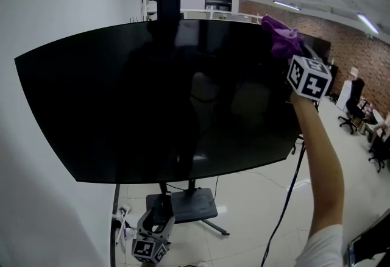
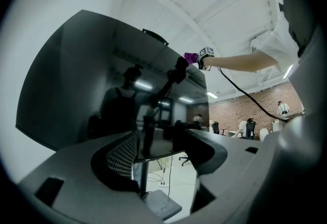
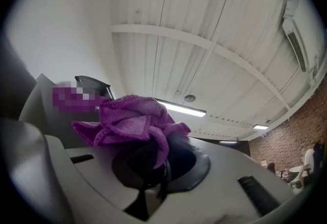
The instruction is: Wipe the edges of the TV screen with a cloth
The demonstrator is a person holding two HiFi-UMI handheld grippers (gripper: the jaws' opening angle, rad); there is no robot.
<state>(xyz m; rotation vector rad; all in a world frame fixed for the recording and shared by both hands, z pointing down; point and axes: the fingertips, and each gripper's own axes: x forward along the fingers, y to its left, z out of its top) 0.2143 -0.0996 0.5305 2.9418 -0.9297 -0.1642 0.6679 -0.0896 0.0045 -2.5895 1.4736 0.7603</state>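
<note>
Purple cloth (image 1: 280, 36) in right claw (image 3: 155, 165) at TV screen (image 1: 164, 101) top corner

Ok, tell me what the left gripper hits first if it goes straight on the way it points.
Probably the TV screen, near its bottom edge; the left gripper, jaws open, frames it, though depth is unclear.

We count one TV (image 1: 164, 101) on one stand (image 1: 192, 202), and one cloth (image 1: 280, 37). We count two grippers, the left gripper (image 2: 161, 154) and the right gripper (image 3: 153, 166), each with one marker cube (image 1: 309, 77), two in all. In the head view we see three ceiling lights (image 1: 286, 5), two chairs (image 1: 352, 104) and one cable (image 1: 285, 199).
</note>
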